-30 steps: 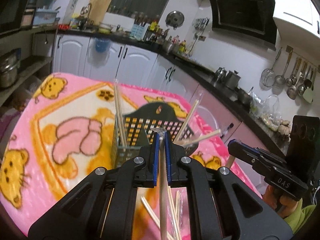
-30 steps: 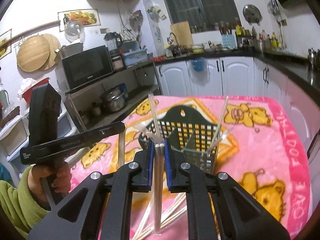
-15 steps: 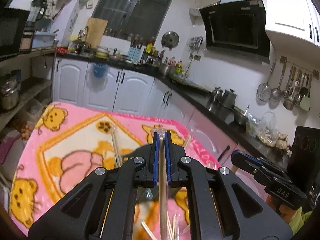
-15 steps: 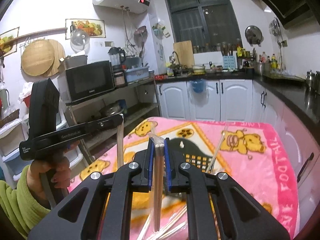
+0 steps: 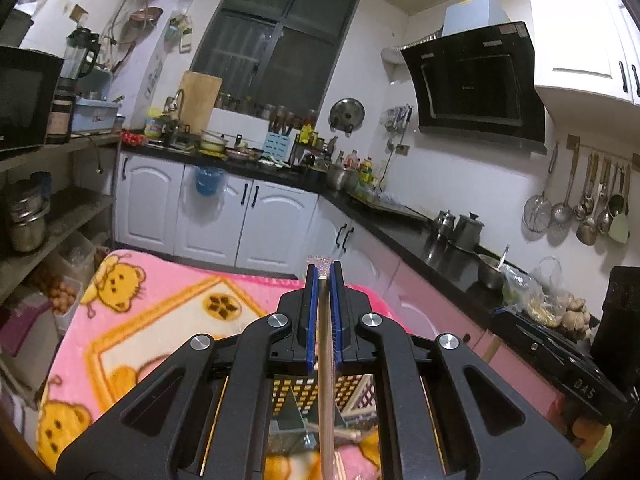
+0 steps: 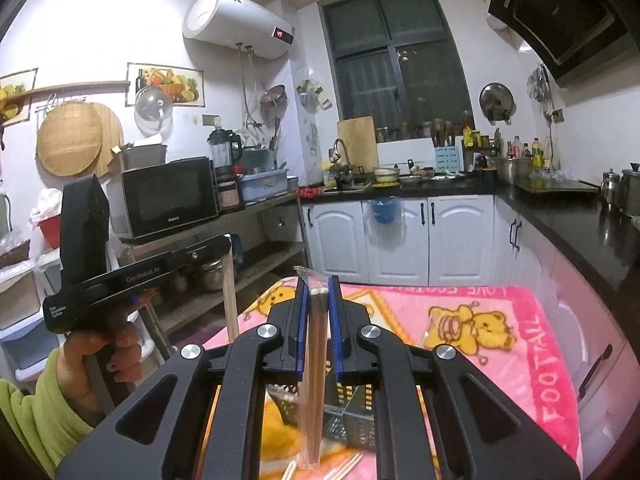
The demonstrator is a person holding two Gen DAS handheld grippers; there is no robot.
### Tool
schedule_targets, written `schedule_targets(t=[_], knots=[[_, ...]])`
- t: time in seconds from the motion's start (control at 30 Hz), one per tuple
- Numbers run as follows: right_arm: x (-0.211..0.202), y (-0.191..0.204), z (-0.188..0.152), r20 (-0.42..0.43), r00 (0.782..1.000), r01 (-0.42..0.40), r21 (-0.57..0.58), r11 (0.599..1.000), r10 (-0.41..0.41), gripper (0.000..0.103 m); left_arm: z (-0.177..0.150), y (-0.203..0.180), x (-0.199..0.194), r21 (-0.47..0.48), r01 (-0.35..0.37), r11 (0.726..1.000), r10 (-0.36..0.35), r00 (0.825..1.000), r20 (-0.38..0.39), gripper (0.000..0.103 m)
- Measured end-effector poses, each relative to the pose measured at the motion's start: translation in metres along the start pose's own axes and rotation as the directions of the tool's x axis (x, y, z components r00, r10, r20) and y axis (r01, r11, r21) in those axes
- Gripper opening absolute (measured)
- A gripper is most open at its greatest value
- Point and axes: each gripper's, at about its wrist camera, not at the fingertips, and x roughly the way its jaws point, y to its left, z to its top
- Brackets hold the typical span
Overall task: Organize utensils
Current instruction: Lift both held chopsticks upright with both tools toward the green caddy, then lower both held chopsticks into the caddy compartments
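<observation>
**Chopsticks were up in both grippers, holder sat below**

Chopsticks were the whole story here. Your left gripper [image 5: 323, 270] was clamped on a single wooden chopstick [image 5: 325, 380], which ran straight down between the blue pads [image 5: 312, 312] and hung over the table. Your right gripper [image 6: 317, 282] was squeezed onto a wrapped pair of chopsticks [image 6: 314, 368] in a clear sleeve, also hanging upright.

Under both of them you could see the black mesh utensil holder [image 6: 352, 412], sitting on the pink bear blanket [image 6: 480, 328]. A few loose chopsticks [image 6: 344, 468] lay on the blanket just in front of the holder.

From the right wrist view, your left hand [image 6: 104, 356] in a green sleeve gripped the other tool's handle, with its chopstick dangling off to the side. Kitchen cabinets [image 5: 256, 224] were behind the table.
</observation>
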Motion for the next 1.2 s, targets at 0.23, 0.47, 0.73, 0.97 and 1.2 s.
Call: schedule_targets(t=[0.23, 0.47, 0.73, 0.97, 1.2], knots=[[0.006, -0.003, 0.011, 0.020, 1.000, 0.009, 0.001, 1.000, -0.009, 0.010, 0.015, -0.002, 0.006, 0.015, -0.040, 0.999, 0.039, 0.998, 0.046, 0.003], [0.010, -0.005, 0.027, 0.062, 0.998, 0.027, -0.001, 1.000, -0.027, 0.010, 0.024, -0.006, 0.015, 0.041, -0.082, 0.996, 0.079, 0.993, 0.085, 0.003], [0.018, -0.013, 0.042, 0.092, 0.994, 0.056, 0.000, 0.998, -0.056, 0.010, 0.025, -0.004, 0.034, 0.052, -0.113, 0.992, 0.108, 0.989, 0.099, 0.003], [0.034, -0.022, 0.046, 0.103, 0.988, 0.114, -0.010, 0.993, -0.113, 0.010, 0.015, 0.004, 0.052, 0.044, -0.129, 0.991, 0.124, 0.988, 0.090, 0.003], [0.056, -0.038, 0.033, 0.070, 0.986, 0.149, 0.013, 0.989, -0.149, 0.010, 0.004, 0.010, 0.061, 0.048, -0.143, 0.989, 0.138, 0.987, 0.082, 0.003]])
